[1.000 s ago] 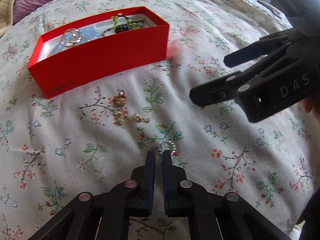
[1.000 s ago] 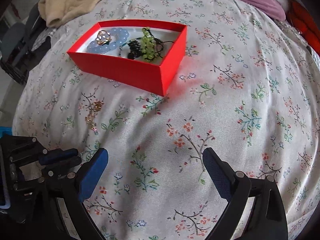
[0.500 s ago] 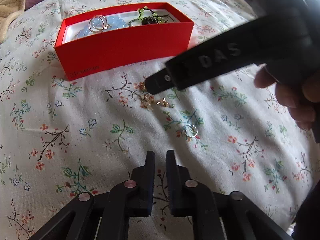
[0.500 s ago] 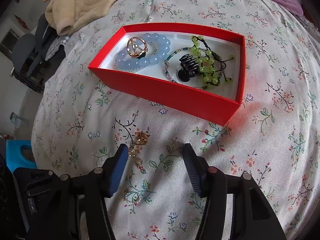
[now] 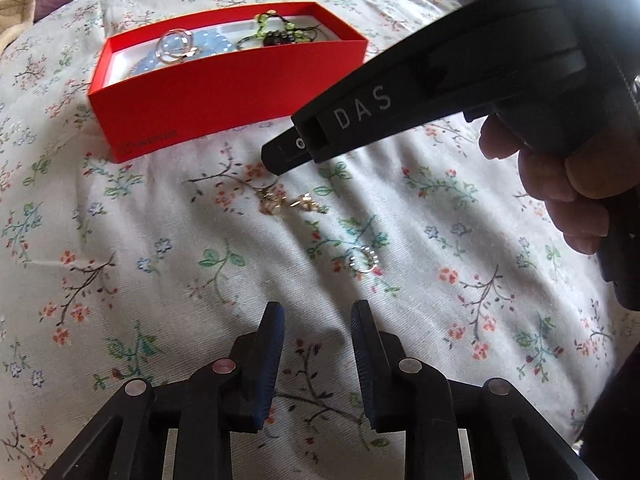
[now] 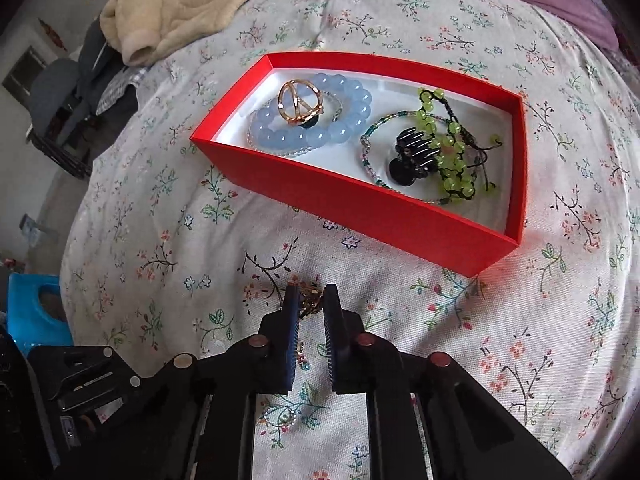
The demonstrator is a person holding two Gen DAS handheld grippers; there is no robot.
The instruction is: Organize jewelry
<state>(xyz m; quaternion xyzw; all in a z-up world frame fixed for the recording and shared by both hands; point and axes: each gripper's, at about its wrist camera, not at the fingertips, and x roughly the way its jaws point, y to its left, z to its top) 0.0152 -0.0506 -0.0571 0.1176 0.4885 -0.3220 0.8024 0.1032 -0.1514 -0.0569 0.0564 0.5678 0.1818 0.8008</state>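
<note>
R gripper [image 6: 311, 297] closing on gold earrings [image 6: 310, 300]; L gripper [image 5: 318, 316] opening, empty.

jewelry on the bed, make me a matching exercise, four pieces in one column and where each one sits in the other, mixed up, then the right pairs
Things:
1. blue bead bracelet
2. black hair claw
3. small silver ring
4. gold earrings

Places:
A. loose on the floral sheet, ahead of the left tongs
B. on the sheet at the tips of the right tongs
C. in the red box, under a gold ring-shaped piece
D. in the red box beside the green bead bracelet

Pairs: 1-C, 2-D, 3-A, 4-B
</note>
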